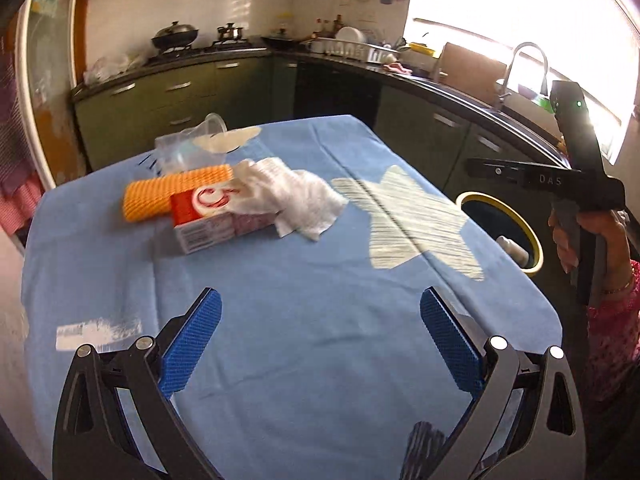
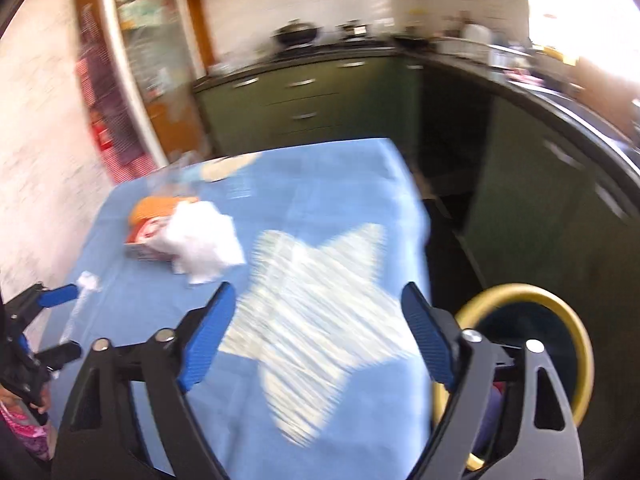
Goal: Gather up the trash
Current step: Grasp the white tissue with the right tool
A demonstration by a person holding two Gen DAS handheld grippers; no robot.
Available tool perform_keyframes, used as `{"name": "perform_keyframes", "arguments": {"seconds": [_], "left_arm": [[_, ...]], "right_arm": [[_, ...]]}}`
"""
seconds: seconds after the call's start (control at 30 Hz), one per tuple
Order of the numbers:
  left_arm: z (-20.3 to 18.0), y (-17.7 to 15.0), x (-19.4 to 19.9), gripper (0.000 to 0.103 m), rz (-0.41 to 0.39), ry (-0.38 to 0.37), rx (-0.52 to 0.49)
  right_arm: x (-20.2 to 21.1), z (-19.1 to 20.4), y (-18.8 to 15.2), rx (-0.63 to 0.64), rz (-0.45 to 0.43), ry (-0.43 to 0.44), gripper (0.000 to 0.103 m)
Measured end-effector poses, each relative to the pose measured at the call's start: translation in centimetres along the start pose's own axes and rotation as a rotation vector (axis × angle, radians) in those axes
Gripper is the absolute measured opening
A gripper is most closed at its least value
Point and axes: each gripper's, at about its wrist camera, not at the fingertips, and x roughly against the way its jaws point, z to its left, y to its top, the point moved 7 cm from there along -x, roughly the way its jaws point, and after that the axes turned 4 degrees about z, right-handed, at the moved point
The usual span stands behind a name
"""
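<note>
Left gripper (image 1: 320, 344) and right gripper (image 2: 316, 336) both stood spread, empty, above the blue tablecloth (image 1: 280, 300). Crumpled tissue (image 1: 296, 196) lay against the red carton (image 1: 208, 216).

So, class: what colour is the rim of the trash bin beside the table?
Yellow: the bin's rim shows best in the right wrist view.

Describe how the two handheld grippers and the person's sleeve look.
Both the left gripper and right gripper have black skeletal frames with silver pivot bolts and blue textured finger pads. The right one's body bears "DAS" lettering and a green light. The sleeve is pink, patterned.
</note>
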Motion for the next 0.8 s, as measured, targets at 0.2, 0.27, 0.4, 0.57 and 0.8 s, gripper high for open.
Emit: {"name": "perform_keyframes", "arguments": {"seconds": [0.2, 0.27, 0.4, 0.57, 0.8], "left_arm": [[2.2, -1.6, -0.1, 0.098, 0.008, -0.004, 0.062], [2.1, -1.7, 0.1, 0.098, -0.001, -0.013, 0.064], [1.2, -1.2, 0.2, 0.098, -0.01, -0.034, 0.062], [1.0, -1.5, 0.4, 0.098, -0.008, -0.049, 0.058], [1.2, -2.0, 0.2, 0.098, 0.005, -0.061, 0.072]], "right_arm": [[-6.7, 7.8, 3.0, 0.103, 0.103, 0.141, 0.059], [-8.4, 9.1, 3.8, 0.104, 0.127, 0.157, 0.059], [-10.8, 10.5, 4.7, 0.085, 0.178, 0.172, 0.061], [-13.1, 11.0, 4.1, 0.058, 0.248, 0.187, 0.063], [-11.3, 11.3, 4.6, 0.059, 0.186, 0.19, 0.002]]}}
